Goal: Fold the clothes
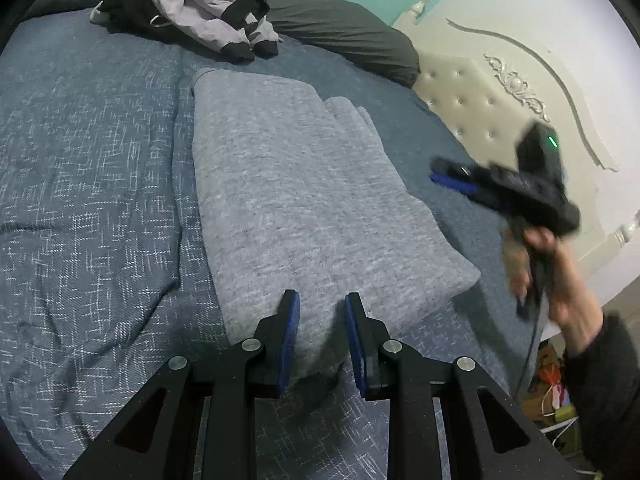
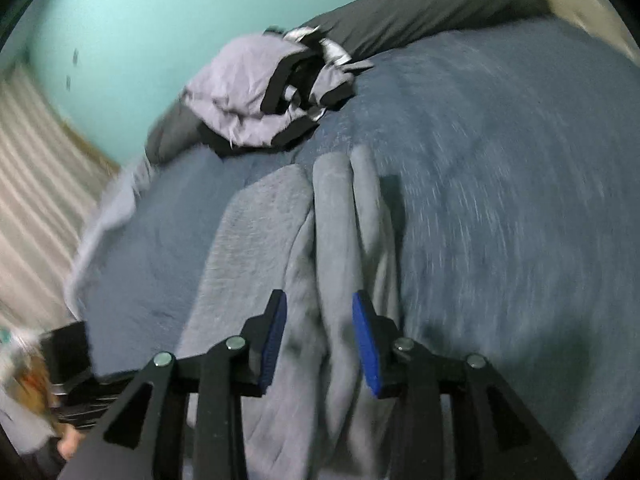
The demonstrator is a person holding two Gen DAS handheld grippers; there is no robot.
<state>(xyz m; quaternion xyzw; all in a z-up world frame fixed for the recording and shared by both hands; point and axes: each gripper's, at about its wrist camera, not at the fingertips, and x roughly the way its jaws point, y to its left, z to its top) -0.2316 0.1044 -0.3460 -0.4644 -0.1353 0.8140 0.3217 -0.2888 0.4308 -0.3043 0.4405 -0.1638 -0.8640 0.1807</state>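
A folded grey knit garment [image 1: 288,184] lies lengthwise on the blue bedspread [image 1: 80,160]. My left gripper [image 1: 322,300] is at its near edge, shut on a thick bunch of the grey fabric that bulges between the blue pads. My right gripper [image 1: 434,170], blurred, hangs in the air to the right of the garment in a person's hand [image 1: 560,280]. In the right wrist view that gripper [image 2: 320,300] stands open above the grey garment [image 2: 248,240], with nothing pressed between its fingers.
A crumpled lilac and black jacket [image 1: 200,0] [image 2: 240,108] lies at the far end of the bed beside a dark grey pillow [image 1: 340,24]. A cream tufted headboard [image 1: 500,80] runs along the right. Clutter sits on the floor [image 1: 552,392] past the bed's edge.
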